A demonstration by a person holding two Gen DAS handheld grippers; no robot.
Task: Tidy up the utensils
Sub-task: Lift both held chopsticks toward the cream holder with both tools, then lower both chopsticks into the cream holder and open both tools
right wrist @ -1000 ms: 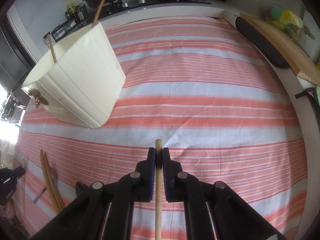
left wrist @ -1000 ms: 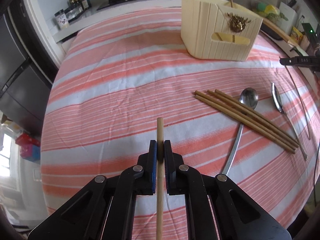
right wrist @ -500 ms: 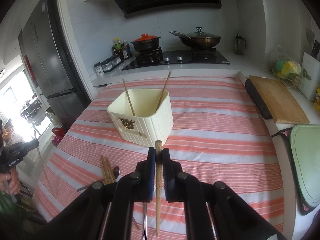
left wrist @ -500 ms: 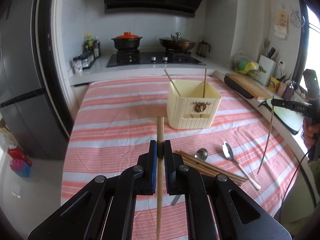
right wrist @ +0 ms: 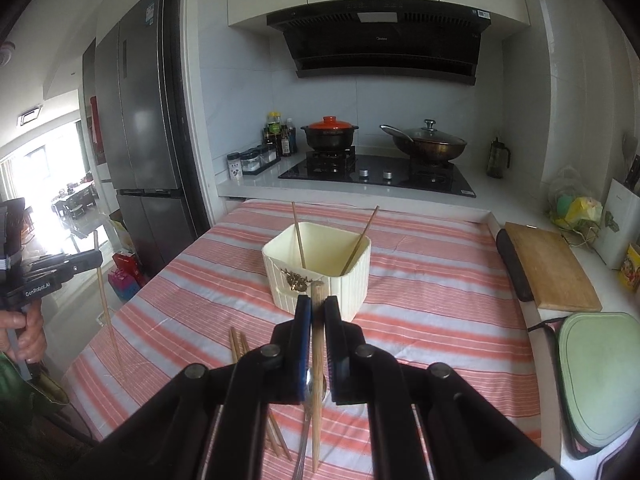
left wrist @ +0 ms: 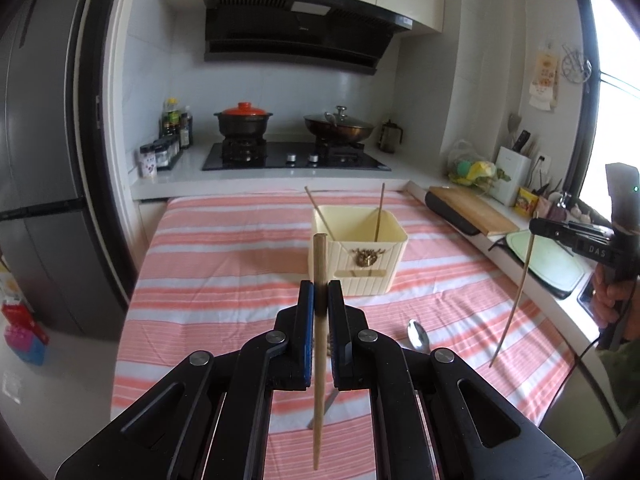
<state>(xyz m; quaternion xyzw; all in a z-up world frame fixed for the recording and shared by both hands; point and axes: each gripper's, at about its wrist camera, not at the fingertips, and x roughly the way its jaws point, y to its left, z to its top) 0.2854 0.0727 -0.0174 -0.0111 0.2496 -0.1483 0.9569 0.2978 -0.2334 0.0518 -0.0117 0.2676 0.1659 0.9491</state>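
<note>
My left gripper [left wrist: 320, 290] is shut on a wooden chopstick [left wrist: 320, 252] that hangs nearly upright above the striped table. My right gripper [right wrist: 317, 312] is shut on a second chopstick [right wrist: 316, 432], held the same way. Each shows in the other's view: the right gripper [left wrist: 538, 227] at the right edge, the left gripper [right wrist: 94, 258] at the left edge. A cream utensil holder [left wrist: 360, 268] [right wrist: 320, 280] stands mid-table ahead of both, with two chopsticks leaning inside. Loose chopsticks [right wrist: 236, 344] and a spoon [left wrist: 418, 334] lie on the cloth below the grippers.
A wooden cutting board [right wrist: 548, 268] and a pale green board [right wrist: 596, 376] lie on the counter along the table's right side. The stove [right wrist: 376, 174] with two pots is behind the table, a fridge [right wrist: 140, 120] to the left. A person's hand [left wrist: 612, 292] grips the right handle.
Both grippers have risen and tipped up from close over the cloth, each still clamping its chopstick. The holder now sits farther ahead and the kitchen wall has come into view.
</note>
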